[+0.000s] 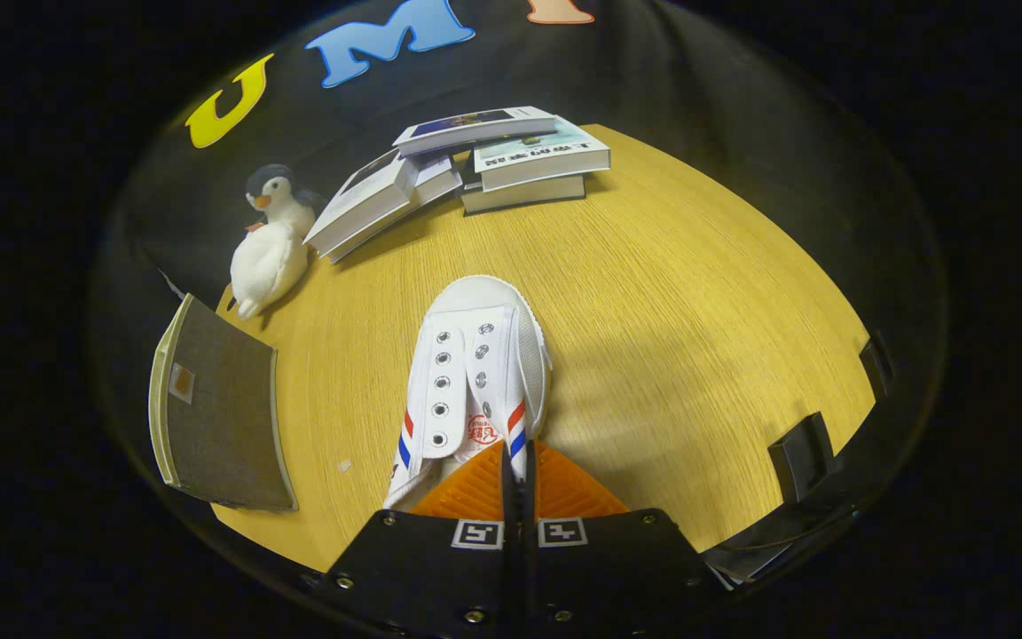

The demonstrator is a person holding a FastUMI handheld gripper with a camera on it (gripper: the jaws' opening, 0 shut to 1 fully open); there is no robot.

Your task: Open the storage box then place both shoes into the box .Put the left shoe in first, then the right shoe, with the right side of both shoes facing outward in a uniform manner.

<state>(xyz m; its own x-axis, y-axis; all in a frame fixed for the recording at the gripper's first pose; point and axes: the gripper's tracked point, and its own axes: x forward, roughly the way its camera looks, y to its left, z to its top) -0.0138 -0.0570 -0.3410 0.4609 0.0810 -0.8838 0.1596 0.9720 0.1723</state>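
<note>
The wooden table (697, 293) spreads ahead of the claw and to both sides of it, bare on the right beyond the fingers. Far ahead, at the table's back edge, lie the books (475, 164): about four, some stacked flat and some leaning in a loose pile. To the left of the fingers, at the table's near edge, sits one grey-covered notebook (218, 413), lying flat. Beyond it, further left and ahead, lies one plush penguin (270, 244), white-bodied with a dark head, tipped against the table's rim. None of these touches the shoe; the wood around it is open.

One shoe (474, 373) shows, directly ahead of the claw (518, 479), its toe pointing away. It is a white canvas sneaker with no laces, a row of metal eyelets on each flap, red and blue diagonal stripes on both sides and a small red mark on the tongue.

The fingers are drawn close together, almost no gap between them, clenched on the shoe's heel end, whose collar disappears between the pads.
</note>
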